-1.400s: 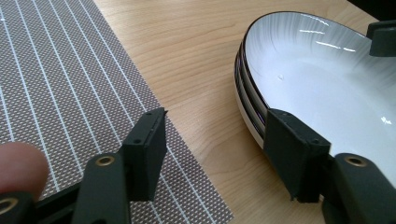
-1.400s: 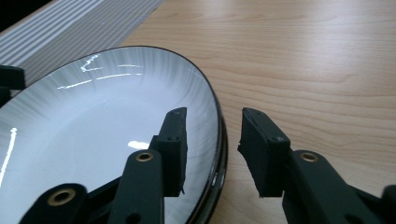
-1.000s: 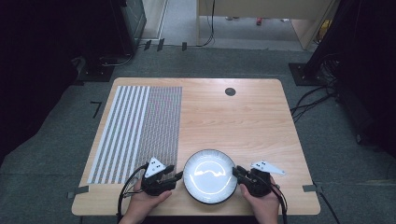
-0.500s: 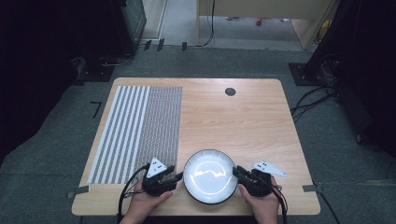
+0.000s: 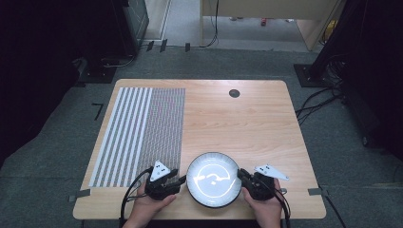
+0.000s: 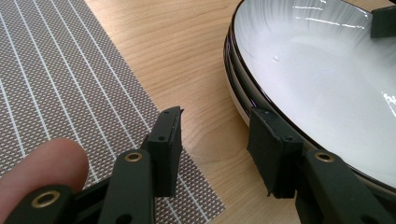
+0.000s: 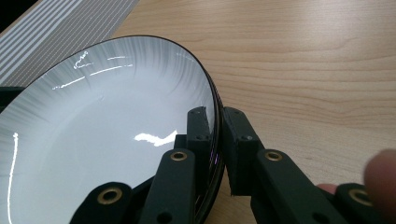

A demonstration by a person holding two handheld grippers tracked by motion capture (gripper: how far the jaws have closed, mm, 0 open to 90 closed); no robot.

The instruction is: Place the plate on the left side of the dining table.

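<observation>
Beside the plate (image 5: 213, 179), a striped mat (image 5: 140, 134) probably underlies left tongs (image 6: 215, 145).

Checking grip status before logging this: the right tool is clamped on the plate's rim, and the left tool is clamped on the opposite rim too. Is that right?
Not quite. The right tool is indeed shut on the rim of the plate, but the left tool is open: the left gripper view shows its jaws spread wide, one over the striped placemat, the other beside the plate's edge.
</observation>
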